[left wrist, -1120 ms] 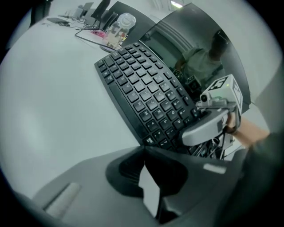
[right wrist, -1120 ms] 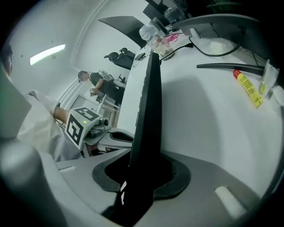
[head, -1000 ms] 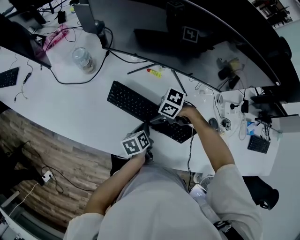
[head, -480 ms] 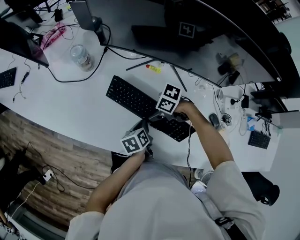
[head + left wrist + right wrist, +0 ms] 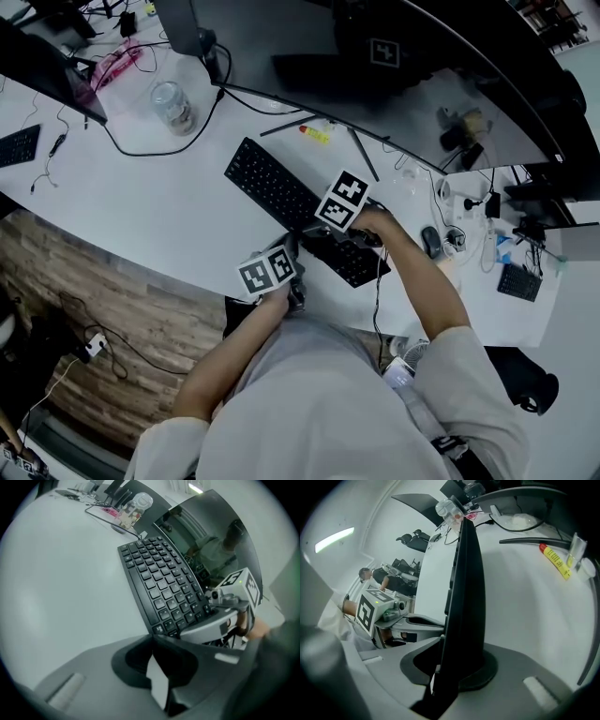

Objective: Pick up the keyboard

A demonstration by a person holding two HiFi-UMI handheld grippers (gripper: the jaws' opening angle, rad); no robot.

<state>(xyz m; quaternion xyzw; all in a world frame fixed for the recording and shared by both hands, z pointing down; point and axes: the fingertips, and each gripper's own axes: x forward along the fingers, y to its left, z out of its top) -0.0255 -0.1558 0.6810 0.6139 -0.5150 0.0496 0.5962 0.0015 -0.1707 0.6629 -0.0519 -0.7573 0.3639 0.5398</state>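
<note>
Black keyboard (image 5: 272,192) is stretching far-left to near-right. Right gripper (image 5: 450,667), jaws just closing, is clamping its right end. Left gripper (image 5: 154,658) is hovering alongside, slightly parted and empty.

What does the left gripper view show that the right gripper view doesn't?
Only the left gripper view: the key tops of the keyboard and the right gripper. Only the right gripper view: a yellow tube, the left gripper, and the keyboard seen edge-on between the right gripper's jaws, which have just been closing on it. Both: the keyboard, the jar, the white desk.
</note>
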